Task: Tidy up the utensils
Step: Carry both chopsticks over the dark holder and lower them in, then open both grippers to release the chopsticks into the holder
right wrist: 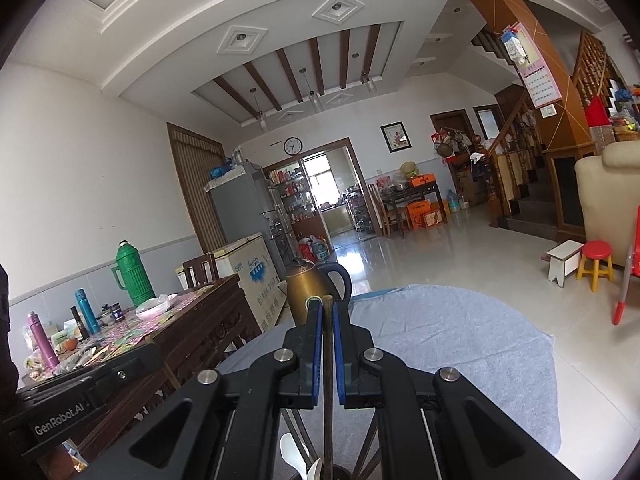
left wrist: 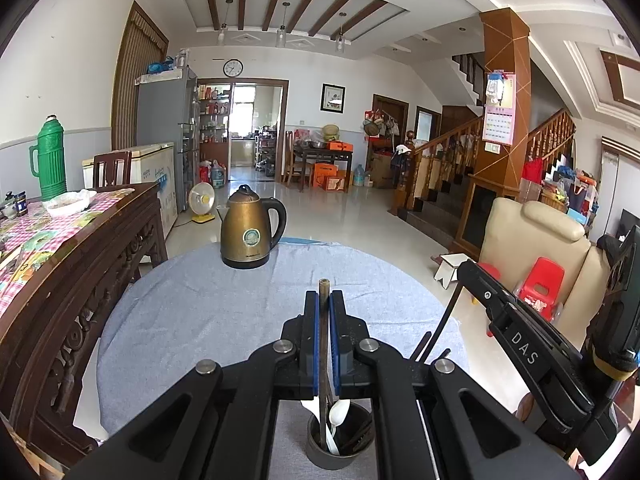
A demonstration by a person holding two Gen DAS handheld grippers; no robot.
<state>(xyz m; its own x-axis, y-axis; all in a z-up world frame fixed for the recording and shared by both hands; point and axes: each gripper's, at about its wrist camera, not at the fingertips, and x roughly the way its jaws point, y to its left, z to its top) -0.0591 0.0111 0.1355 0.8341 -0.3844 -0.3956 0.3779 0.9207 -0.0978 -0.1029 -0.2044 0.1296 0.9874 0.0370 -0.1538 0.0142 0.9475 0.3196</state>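
I am pinching one chopstick (left wrist: 322, 320) in each gripper, left gripper (left wrist: 323, 300) and right gripper (right wrist: 327, 308), over the holder cup (left wrist: 340, 446); next: lowering both straight in.

A long, thin, dark brown wooden chopstick (left wrist: 322, 360) is standing nearly upright, its lower end sitting inside a round dark grey utensil cup (left wrist: 340, 446) resting on the grey cloth-covered surface (left wrist: 192, 312). A white plastic spoon (left wrist: 335, 420) is leaning in the same cup beside more dark chopsticks. In the right wrist view, another slim dark chopstick (right wrist: 328, 380) is standing upright above the spoons.
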